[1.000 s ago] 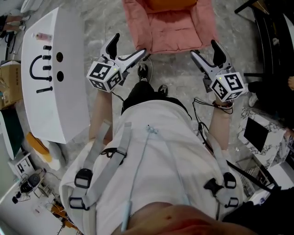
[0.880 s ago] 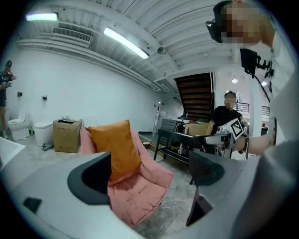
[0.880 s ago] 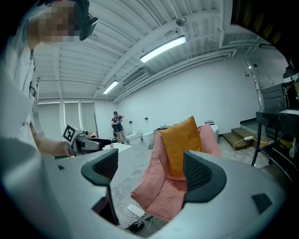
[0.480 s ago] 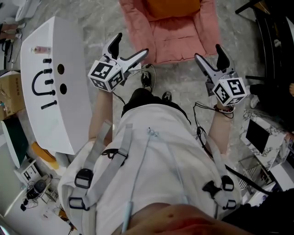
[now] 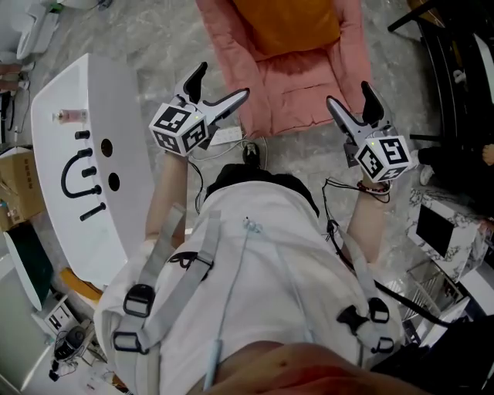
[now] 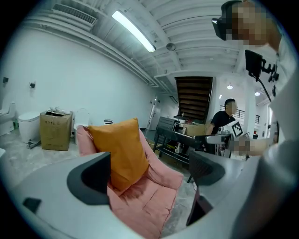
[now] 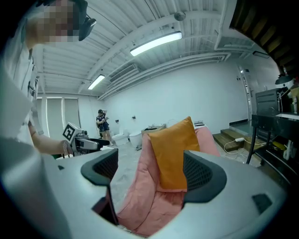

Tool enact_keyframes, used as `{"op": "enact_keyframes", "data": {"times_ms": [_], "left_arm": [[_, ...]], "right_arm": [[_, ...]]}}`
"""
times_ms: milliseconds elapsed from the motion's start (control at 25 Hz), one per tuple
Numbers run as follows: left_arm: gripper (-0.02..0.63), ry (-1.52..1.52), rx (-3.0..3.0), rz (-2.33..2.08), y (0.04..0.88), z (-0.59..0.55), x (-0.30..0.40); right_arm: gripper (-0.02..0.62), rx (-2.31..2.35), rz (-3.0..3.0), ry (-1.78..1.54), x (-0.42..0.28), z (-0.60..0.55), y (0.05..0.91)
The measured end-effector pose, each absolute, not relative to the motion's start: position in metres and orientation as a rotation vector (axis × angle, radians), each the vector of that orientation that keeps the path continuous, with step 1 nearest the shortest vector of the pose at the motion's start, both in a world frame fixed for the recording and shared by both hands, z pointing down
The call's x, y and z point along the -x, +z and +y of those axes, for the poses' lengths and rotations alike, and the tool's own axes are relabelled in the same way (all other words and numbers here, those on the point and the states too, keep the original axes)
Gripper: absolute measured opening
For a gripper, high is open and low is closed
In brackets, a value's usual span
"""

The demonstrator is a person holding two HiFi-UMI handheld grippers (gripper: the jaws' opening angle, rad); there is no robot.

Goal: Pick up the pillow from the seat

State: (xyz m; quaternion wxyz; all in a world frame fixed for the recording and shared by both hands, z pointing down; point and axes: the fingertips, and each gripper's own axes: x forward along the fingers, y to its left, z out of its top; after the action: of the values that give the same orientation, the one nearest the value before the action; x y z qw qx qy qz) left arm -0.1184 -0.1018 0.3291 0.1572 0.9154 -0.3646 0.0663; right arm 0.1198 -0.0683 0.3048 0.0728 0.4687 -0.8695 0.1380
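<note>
An orange pillow [image 5: 287,23] leans upright against the back of a pink cushioned seat [image 5: 297,85] straight ahead on the floor. The pillow [image 6: 119,151] and seat [image 6: 147,198] show between the left jaws; the pillow [image 7: 173,151] and seat [image 7: 145,198] show between the right jaws. My left gripper [image 5: 220,86] is open and empty, held short of the seat's left front corner. My right gripper [image 5: 349,104] is open and empty too, near the seat's right front edge. Neither touches the pillow.
A white bathtub [image 5: 85,185] with black fittings lies on the floor at my left. Black furniture [image 5: 455,85] stands at the right, with a marble-patterned box [image 5: 444,227] nearer me. A cardboard box [image 6: 55,130] and a toilet [image 6: 29,125] stand behind the seat. Another person [image 6: 225,122] stands far off.
I have stepped closer to the seat; it and the pillow sit lower and larger in the head view. Both grippers stay open and keep their spacing.
</note>
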Motion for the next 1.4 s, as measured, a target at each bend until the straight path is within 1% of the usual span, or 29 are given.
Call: {"op": "enact_keyframes", "data": {"times_ms": [320,760,1080,1240,1400], "left_arm": [[0.509,0.196,-2.611,-0.951,0.344,-0.130,0.131],[0.515,0.180,-2.556,-0.991,0.355,-0.175,0.117],[0.525,0.257,-2.458,-1.035,0.401,-0.232,0.094],[0.532,0.328,-2.432,-1.078,0.435,-0.264,0.079],[0.532,0.333,-2.356,-1.129,0.472,-0.306,0.070]], "right_arm": [[0.414,-1.450,-2.544,0.403,-0.100,-0.081,0.304],[0.414,-1.403,-2.541,0.422,-0.119,-0.137,0.314],[0.419,-1.256,-2.547,0.499,-0.136,-0.216,0.357],[0.420,-1.197,-2.536,0.541,-0.158,-0.261,0.389],[0.420,-1.172,-2.501,0.580,-0.186,-0.314,0.425]]}}
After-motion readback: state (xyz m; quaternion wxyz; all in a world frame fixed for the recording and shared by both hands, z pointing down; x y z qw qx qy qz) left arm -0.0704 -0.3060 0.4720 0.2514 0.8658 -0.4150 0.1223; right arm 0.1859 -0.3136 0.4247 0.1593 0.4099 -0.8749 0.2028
